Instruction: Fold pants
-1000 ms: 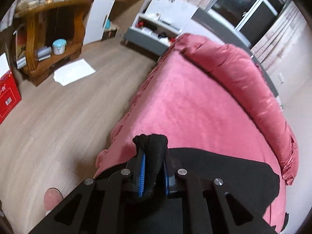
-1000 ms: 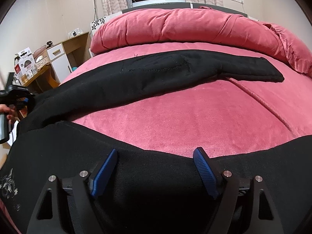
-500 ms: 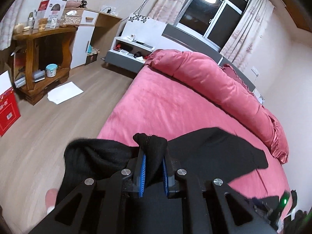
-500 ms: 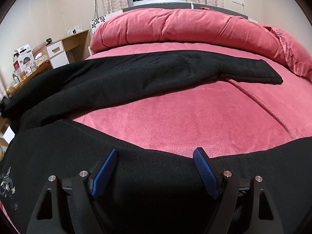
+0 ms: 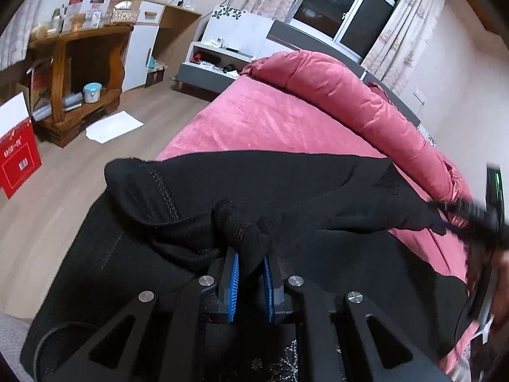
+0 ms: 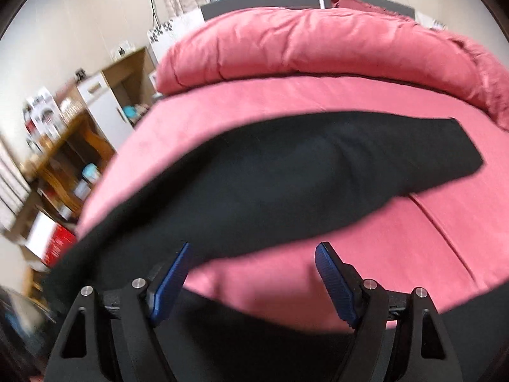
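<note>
The black pants (image 5: 286,184) lie across the pink bed (image 5: 270,121), one leg stretched out flat toward the far right of the mattress (image 6: 334,159), the other part bunched at the near edge. The left hand-held gripper (image 5: 249,281) is pinched narrow on a wad of the dark fabric, the cloth standing up between its blue pads (image 5: 233,283). That grip looks meant to carry one end of the garment over the rest, so the fold is probably under way, not finished. The right hand-held gripper (image 6: 251,281) stands wide with nothing between its pads (image 6: 334,286); it hangs just over the near strip of pants, with pink bedding visible between its fingers. It seems placed to catch or flatten the fabric. In the left view it shows as a blurred dark shape at the far right, close to the leg's end (image 5: 474,219). The rolled duvet (image 6: 318,41) sits at the far end of the bed, well apart from the pants.
</note>
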Demonstrator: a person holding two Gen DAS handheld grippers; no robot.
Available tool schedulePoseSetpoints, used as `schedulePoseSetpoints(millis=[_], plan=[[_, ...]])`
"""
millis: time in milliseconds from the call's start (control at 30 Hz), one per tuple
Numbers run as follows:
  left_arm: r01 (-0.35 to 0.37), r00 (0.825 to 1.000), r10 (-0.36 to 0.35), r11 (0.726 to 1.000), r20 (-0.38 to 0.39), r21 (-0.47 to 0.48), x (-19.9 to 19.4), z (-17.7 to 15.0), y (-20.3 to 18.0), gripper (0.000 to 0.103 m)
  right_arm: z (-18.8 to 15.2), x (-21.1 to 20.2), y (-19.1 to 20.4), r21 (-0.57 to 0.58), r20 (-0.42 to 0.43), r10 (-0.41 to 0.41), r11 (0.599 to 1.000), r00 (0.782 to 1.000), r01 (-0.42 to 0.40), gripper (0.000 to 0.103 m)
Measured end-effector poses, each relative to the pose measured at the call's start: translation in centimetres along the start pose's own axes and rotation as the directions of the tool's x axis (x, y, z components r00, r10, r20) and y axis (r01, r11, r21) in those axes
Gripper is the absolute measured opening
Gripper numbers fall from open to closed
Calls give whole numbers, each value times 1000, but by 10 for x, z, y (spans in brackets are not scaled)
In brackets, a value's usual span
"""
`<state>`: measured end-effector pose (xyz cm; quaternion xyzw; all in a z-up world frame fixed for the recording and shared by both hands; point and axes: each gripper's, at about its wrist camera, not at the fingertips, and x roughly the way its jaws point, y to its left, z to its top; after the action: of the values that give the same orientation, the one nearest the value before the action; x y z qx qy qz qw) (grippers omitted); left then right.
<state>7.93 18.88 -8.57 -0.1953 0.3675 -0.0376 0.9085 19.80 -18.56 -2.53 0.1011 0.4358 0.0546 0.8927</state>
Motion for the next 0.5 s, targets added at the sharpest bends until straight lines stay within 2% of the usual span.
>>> schedulePoseSetpoints(millis=[133, 267, 400, 433, 467, 500], plan=[[3, 1000, -3, 1000, 1, 4, 2, 1, 0, 13, 44, 27, 21, 91, -32, 81, 993, 996, -78, 80], [12, 1000, -12, 1000, 3, -4, 2, 1, 2, 13, 76, 59, 33, 138, -69, 46, 990, 997, -36, 79], [13, 1000, -13, 1000, 5, -1, 1, 0, 1, 13, 94, 91, 32, 189, -129, 25, 982, 991, -1, 68], [14, 1000, -14, 1000, 5, -3, 2, 0, 1, 13, 95, 100, 27, 219, -147, 35, 976, 988, -2, 55], [14, 1000, -14, 1000, 5, -3, 2, 0, 1, 13, 94, 104, 24, 230, -156, 43, 973, 987, -6, 36], [16, 1000, -16, 1000, 4, -6, 2, 0, 1, 13, 92, 108, 22, 234, -169, 54, 972, 984, -13, 28]])
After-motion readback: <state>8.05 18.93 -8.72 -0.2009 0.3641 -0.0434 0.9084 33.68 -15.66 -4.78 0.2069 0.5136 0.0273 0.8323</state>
